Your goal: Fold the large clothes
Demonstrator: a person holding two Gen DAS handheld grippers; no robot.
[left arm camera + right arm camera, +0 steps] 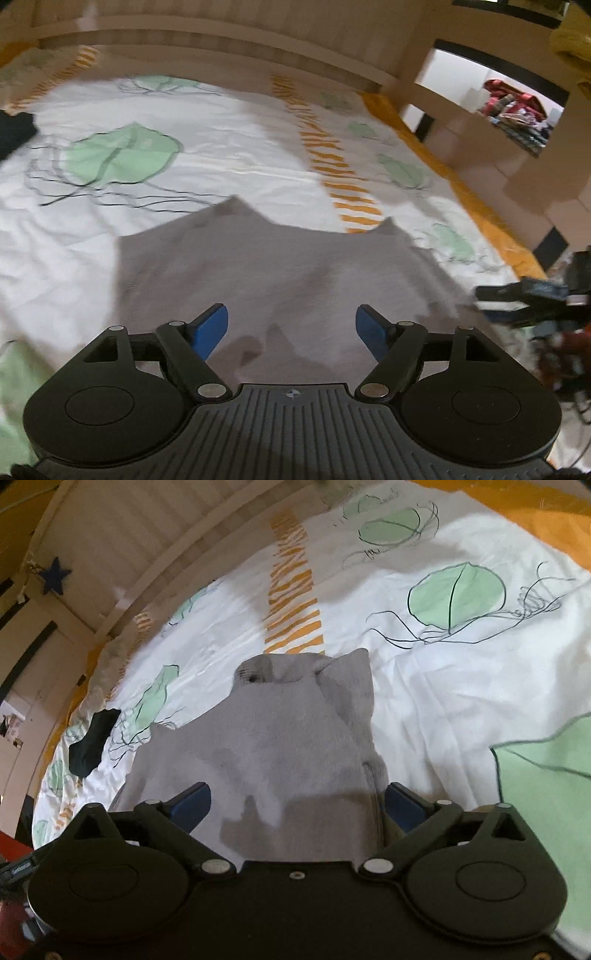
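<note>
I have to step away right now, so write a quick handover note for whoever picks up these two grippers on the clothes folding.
Left gripper: open, holding nothing, over the near part of the grey garment.
Right gripper: open, holding nothing, over the same garment.
Garment: lies on the bed's white leaf-print sheet; one part looks turned back over the body on the right side in the right wrist view.
A dark piece of clothing lies apart, farther along the sheet.
Done: perhaps a first fold; the blur leaves it unclear.
Left: grasp the garment's edges, finish the folds, then probably the dark piece.
</note>
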